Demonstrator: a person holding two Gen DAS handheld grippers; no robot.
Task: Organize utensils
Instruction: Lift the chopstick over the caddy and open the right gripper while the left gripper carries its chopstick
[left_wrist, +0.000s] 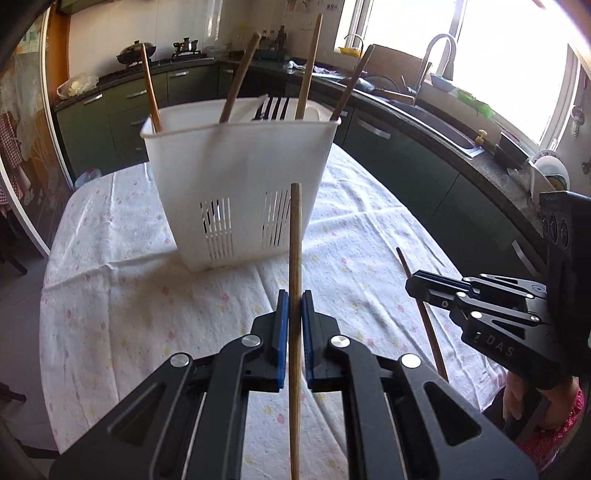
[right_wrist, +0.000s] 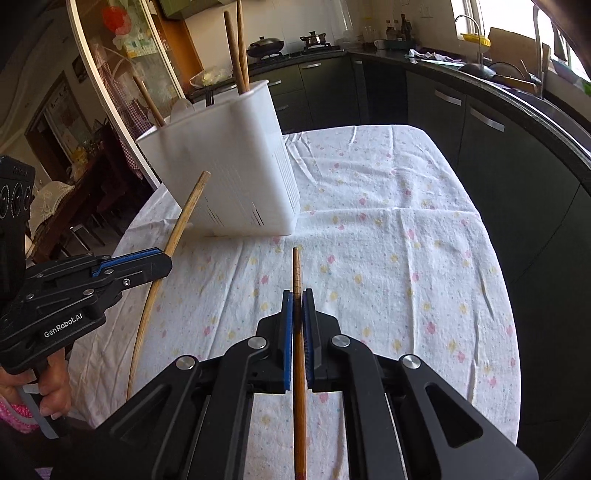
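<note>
A white slotted utensil basket stands on the cloth-covered table, with several wooden chopsticks and dark fork tines sticking out of its top. My left gripper is shut on a pale wooden chopstick, held above the cloth and pointing toward the basket; this same chopstick and gripper show at the left of the right wrist view. My right gripper is shut on a darker reddish chopstick, also seen beside the left one.
The floral tablecloth covers the table. Dark green cabinets and a black counter with a sink and tap curve behind and to the right. A stove with a wok sits at the back. A person's hand grips the left tool's handle.
</note>
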